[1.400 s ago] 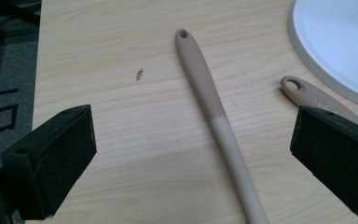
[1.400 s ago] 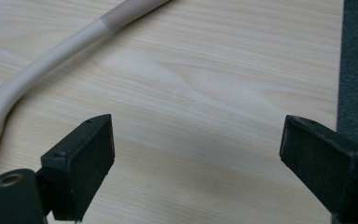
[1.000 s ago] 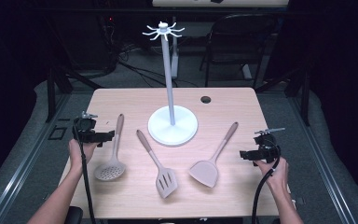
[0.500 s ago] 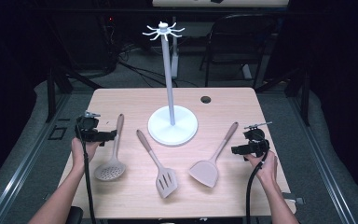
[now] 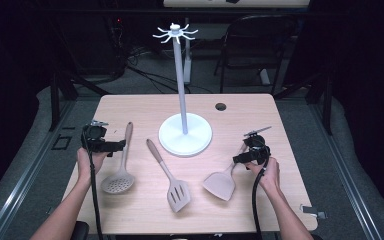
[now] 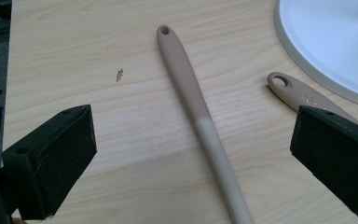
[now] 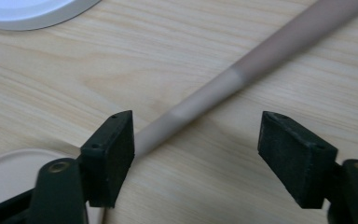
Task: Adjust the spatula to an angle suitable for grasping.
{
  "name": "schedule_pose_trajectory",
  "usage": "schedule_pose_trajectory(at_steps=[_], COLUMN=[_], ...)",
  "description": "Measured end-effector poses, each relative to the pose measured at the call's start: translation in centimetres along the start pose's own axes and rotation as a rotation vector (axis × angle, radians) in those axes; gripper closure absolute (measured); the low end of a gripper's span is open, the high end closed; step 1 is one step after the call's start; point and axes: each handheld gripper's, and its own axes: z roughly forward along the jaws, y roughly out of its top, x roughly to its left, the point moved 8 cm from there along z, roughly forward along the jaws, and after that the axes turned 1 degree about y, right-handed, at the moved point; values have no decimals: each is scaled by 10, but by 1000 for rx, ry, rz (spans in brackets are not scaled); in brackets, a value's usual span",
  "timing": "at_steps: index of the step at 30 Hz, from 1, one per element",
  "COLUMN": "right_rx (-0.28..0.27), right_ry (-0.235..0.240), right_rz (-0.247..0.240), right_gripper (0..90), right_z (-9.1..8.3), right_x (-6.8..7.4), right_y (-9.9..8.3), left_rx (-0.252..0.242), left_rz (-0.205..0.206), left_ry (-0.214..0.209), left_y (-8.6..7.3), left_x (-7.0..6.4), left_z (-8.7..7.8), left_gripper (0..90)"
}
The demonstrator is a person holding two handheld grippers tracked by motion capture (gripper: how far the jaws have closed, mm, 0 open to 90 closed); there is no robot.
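**Both grippers spread over utensil handles**

Dark surroundings framed the pale wooden table, where a white hook stand stood near the middle. At the left edge, the left gripper hung with its jaws spread wide over the skimmer handle. Toward the right edge, the right gripper was low, jaws spread to either side of the solid turner handle, not pinching it. Between them lay a slotted turner
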Motion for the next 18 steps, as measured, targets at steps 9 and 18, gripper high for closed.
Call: schedule_pose_trajectory(at_steps=[9,18], right_rx=[51,78], right_ry=[14,-2], right_rz=[0,-1], right_gripper=[338,367], right_z=[12,21], right_x=[12,17], right_y=[-1,0], left_rx=[6,17], left_rz=[9,13], left_ry=[10,0], left_y=[-1,-2], left_x=[-1,-2], left_z=[3,4], left_gripper=[4,6])
